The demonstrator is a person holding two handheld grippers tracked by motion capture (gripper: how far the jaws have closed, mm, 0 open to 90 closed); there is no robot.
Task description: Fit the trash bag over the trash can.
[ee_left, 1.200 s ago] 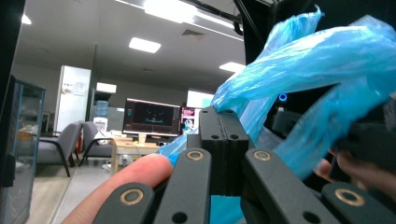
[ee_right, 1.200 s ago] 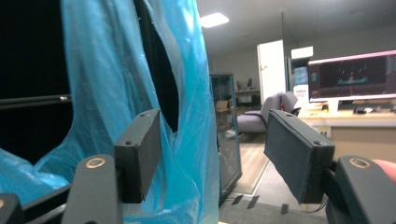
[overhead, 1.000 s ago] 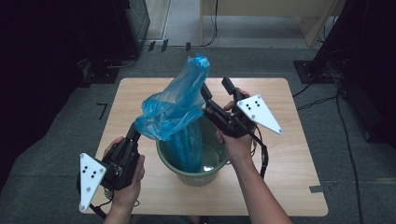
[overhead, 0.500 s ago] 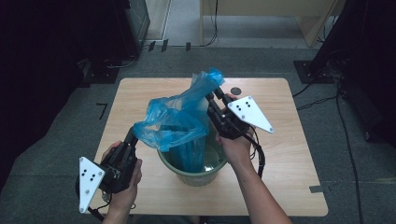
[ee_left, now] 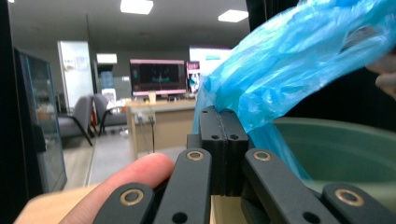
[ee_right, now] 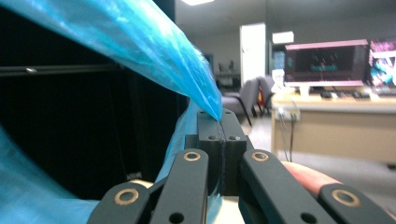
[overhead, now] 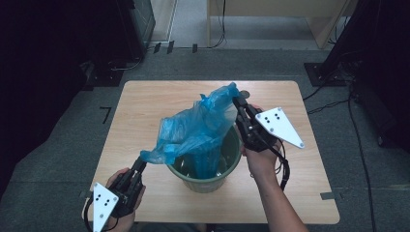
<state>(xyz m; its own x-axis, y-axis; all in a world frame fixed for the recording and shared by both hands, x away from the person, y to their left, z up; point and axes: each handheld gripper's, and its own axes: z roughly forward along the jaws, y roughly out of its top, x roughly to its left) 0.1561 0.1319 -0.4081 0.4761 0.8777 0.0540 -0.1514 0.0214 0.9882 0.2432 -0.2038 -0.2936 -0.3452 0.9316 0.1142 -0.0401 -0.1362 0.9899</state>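
Thin, limp, slippery blue bag: left gripper pinching at seven o'clock, right gripper clamping at two, above bin.

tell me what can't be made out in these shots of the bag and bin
- Bin floor and lower bag: high view, hidden by the blue bag draped over the opening.
- Bag film between the pads: both gripper views, the left gripper and right gripper are shut on it.
- Small round thing behind the bag: high view, too small.
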